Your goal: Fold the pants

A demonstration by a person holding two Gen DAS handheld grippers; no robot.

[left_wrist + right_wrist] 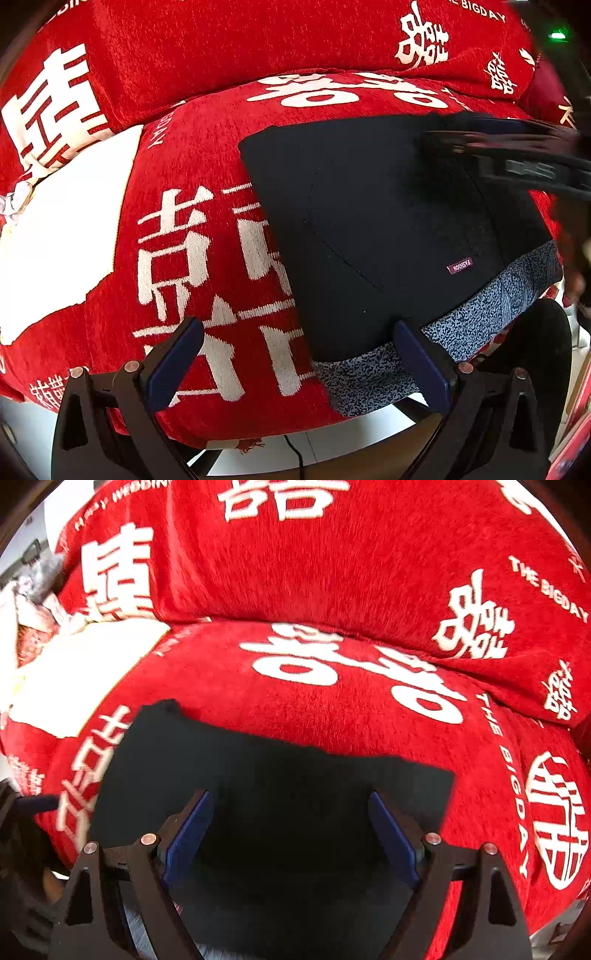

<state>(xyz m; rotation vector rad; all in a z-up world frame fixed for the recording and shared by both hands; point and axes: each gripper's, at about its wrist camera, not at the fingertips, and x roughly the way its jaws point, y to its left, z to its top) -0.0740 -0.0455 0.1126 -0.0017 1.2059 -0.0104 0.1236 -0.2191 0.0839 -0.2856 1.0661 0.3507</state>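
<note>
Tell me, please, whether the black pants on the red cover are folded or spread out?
Folded: the pants lie as one compact rectangle with straight edges, speckled waistband along one side, no legs trailing.

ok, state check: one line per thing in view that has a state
pants: black, folded into a flat rectangle on the seat, speckled grey waistband at the near edge
left gripper: open, holding nothing, over the waistband corner
right gripper: open, empty, above the pants, blurred in the left view
red cover: spread over the seat and backrest
white cloth: lying flat, left of the pants
</note>
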